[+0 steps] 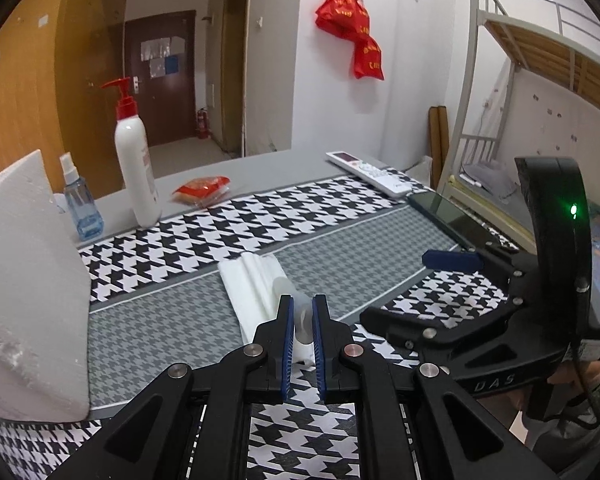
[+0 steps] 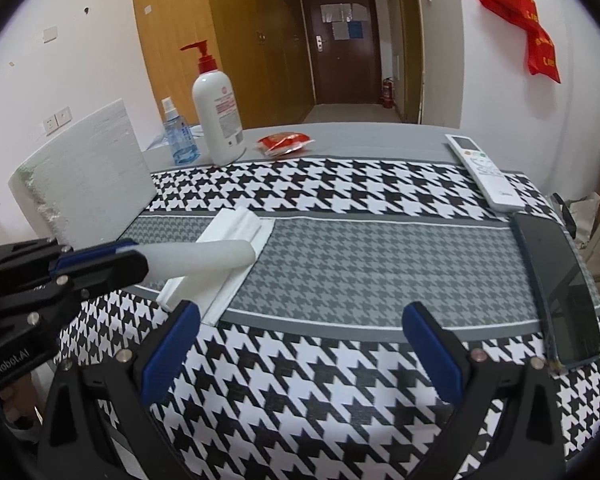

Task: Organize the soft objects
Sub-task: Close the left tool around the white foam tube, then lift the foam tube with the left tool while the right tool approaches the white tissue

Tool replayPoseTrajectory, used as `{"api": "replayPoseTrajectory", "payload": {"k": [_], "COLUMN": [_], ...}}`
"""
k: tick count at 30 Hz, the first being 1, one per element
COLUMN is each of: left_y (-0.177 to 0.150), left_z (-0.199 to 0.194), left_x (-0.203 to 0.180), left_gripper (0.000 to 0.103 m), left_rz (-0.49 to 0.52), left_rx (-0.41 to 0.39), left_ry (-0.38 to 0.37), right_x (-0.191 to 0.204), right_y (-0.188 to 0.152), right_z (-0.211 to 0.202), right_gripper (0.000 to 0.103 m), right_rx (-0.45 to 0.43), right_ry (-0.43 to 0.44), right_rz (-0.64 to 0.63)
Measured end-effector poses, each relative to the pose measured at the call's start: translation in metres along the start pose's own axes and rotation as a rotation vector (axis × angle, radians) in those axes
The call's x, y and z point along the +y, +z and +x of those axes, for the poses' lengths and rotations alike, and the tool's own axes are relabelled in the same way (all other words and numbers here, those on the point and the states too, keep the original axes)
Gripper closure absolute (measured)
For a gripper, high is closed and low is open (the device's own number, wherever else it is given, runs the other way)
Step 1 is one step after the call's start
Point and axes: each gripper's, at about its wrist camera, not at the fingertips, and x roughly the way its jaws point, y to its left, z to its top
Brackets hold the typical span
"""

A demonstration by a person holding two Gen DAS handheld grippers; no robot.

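Mid-fold: left tool point(image 1: 303, 322) clamped on lifted white cloth point(image 2: 220, 256) edge; right tool point(image 2: 300, 344) wide open, empty; next, likely laying edge flat on surface point(image 2: 380, 248)

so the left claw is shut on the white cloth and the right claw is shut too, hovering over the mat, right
Not quite. The left claw is shut on the white cloth, but the right claw is open, its blue pads spread wide apart over the mat. The right wrist view shows it.

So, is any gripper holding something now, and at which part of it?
The left gripper is shut on the white foam roll, gripping one end; the rest sticks out over the white folded cloth. The right gripper is open and holds nothing.
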Motion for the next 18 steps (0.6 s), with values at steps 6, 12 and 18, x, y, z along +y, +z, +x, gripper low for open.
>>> {"api": "replayPoseTrajectory", "payload": {"k": [6, 12, 18], "left_y": [0.004, 0.002, 0.000], "left_z": [-0.009, -0.012, -0.015], "left_x": [0.004, 0.010, 0.014], "left_gripper": [0.093, 0.093, 0.093], "left_rz": [-0.007, -0.012, -0.021], "left_rx": [-0.025, -0.028, -0.033], "left_ry": [0.008, 0.019, 0.022], "right_x": [0.012, 0.032, 0.043], "right_y": [0.003, 0.006, 0.006], "right_z": [0.006, 0.016, 0.024], "right_gripper": [0.001, 0.001, 0.001], "right_rx": [0.010, 0.030, 0.051], "right_ry": [0.033, 0.081, 0.093], "right_rz": [-0.016, -0.052, -0.075]}}
